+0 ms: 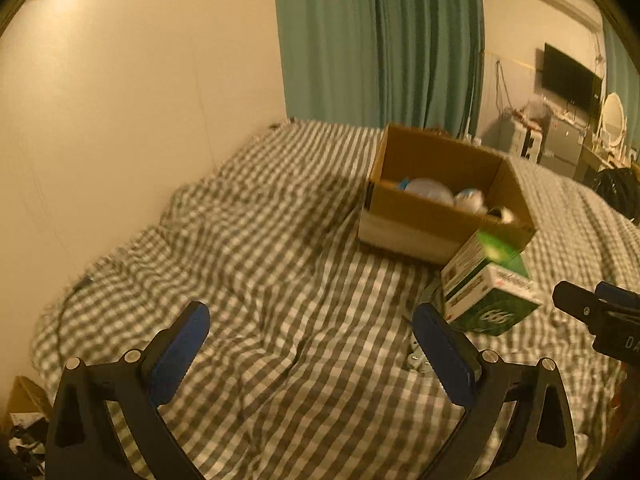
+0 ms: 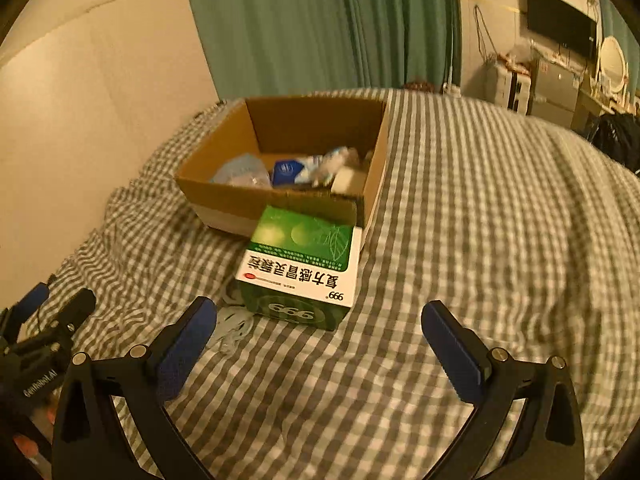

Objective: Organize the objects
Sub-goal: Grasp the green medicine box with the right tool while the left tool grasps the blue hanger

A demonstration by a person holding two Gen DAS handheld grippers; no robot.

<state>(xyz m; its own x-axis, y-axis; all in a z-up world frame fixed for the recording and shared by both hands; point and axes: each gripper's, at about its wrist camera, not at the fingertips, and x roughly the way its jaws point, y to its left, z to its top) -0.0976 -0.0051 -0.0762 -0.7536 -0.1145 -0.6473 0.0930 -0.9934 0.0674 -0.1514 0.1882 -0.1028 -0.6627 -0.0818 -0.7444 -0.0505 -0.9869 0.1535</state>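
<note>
An open cardboard box point(image 1: 420, 224) point(image 2: 224, 196) sits on the checked bed and holds several small packets and a plastic bag. A green and white medicine box point(image 1: 486, 292) point(image 2: 300, 264) lies on the cover against the cardboard box's near corner. A small clear plastic item point(image 2: 234, 328) lies just left of it. My left gripper point(image 1: 312, 336) is open over bare cover, the medicine box off its right finger. My right gripper point(image 2: 320, 332) is open, a little short of the medicine box, nothing between its fingers. The right gripper's tip point(image 1: 592, 312) also shows in the left wrist view.
The grey-checked bed cover point(image 1: 260, 240) point(image 2: 480, 220) is rumpled toward the cream wall point(image 1: 120, 120) on the left. Green curtains point(image 1: 380, 40) hang behind the bed. A TV point(image 1: 568, 76), mirror and cluttered furniture stand at the far right. Clutter lies on the floor at lower left point(image 1: 24, 428).
</note>
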